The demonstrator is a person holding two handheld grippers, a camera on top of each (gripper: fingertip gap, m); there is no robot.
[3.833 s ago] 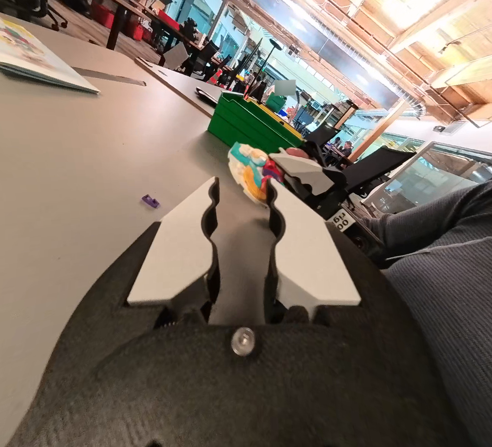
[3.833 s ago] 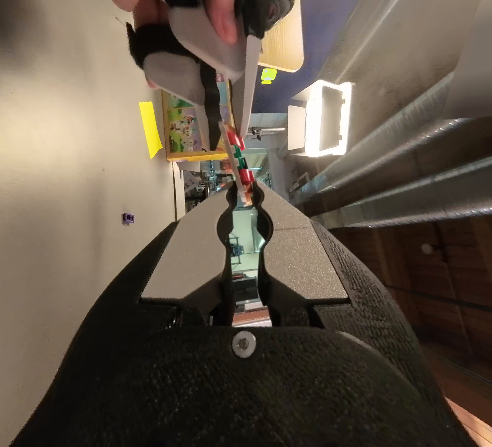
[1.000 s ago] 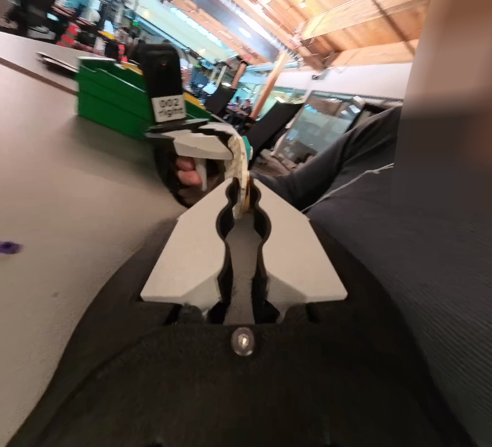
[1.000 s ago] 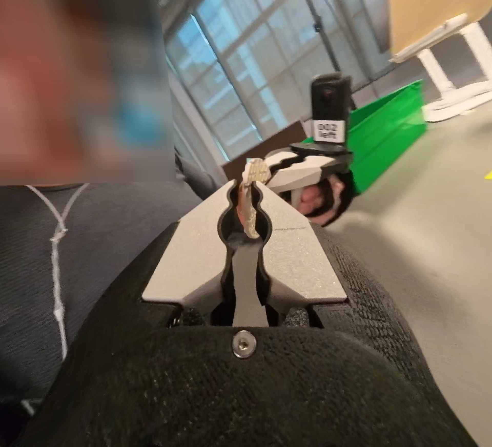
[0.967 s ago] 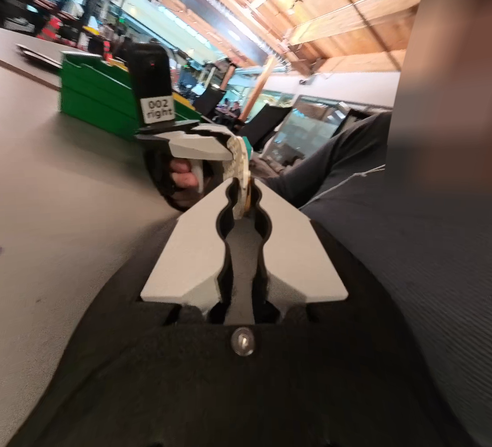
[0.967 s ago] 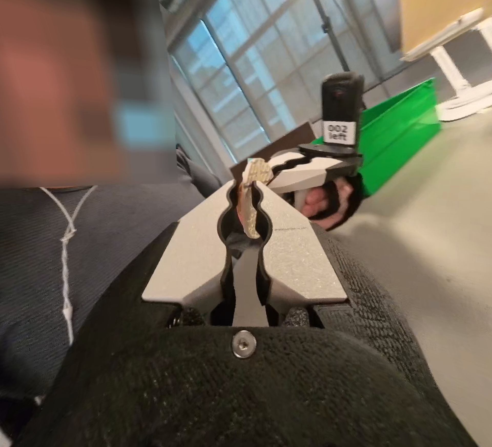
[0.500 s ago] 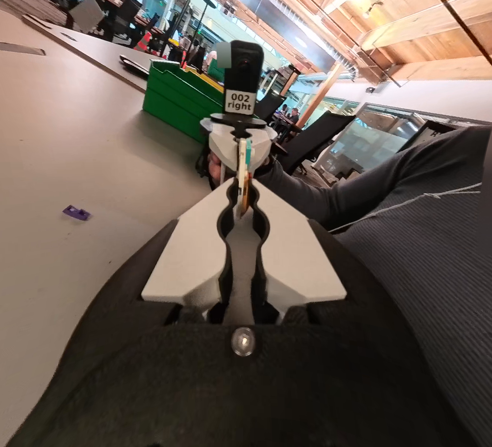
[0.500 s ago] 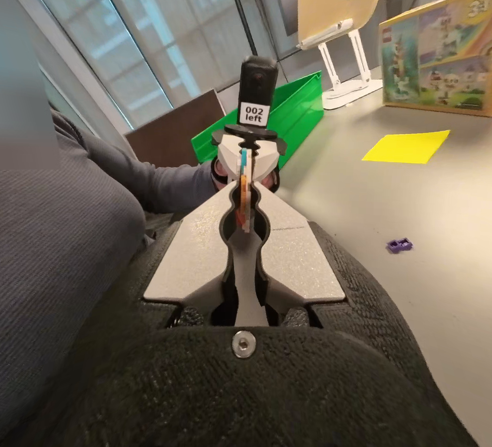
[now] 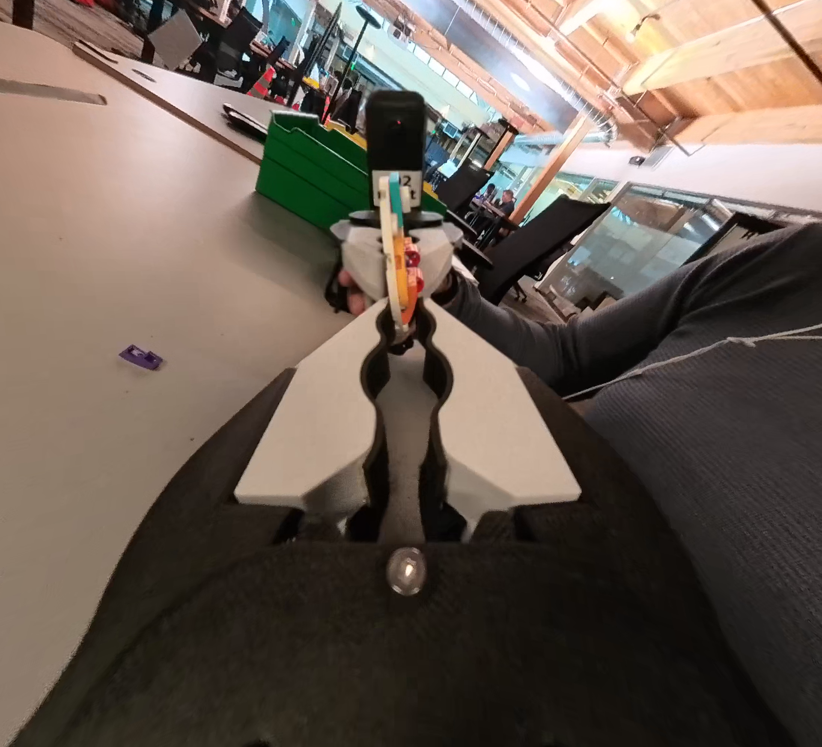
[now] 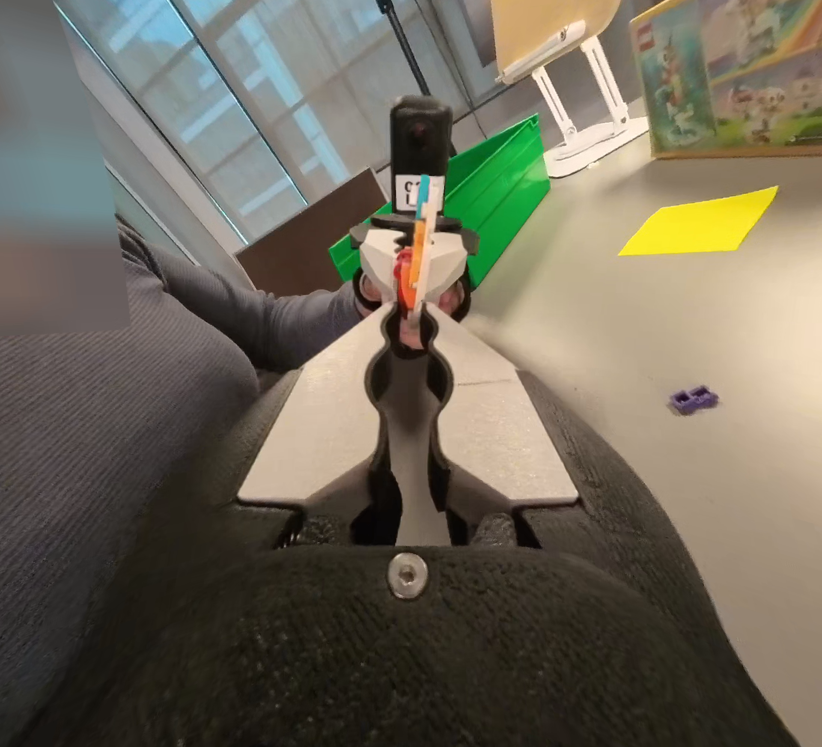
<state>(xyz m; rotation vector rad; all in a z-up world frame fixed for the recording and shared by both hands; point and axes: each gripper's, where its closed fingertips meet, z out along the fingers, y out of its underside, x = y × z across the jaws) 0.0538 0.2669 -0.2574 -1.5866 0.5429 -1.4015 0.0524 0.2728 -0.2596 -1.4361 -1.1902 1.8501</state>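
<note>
The table (image 9: 111, 245) runs grey and flat to the left in the left wrist view; in the right wrist view it lies to the right, with open surface between the grippers and the far objects. A person's grey sleeve (image 9: 556, 352) closes off the other side in each view. Green bins (image 9: 307, 187) stand at the far table edge, behind the right gripper. A picture box (image 10: 734, 72) and a yellow sheet (image 10: 698, 223) lie well apart from the grippers.

The left gripper (image 9: 404, 316) and right gripper (image 10: 411, 316) face each other, tip to tip, above the table. Each is clamped on one end of the brick plate (image 9: 398, 263), which stands on edge between them, white face to one side, orange and red bricks on the other.

A small purple brick (image 9: 140, 357) lies alone on the table, well apart from both grippers.
</note>
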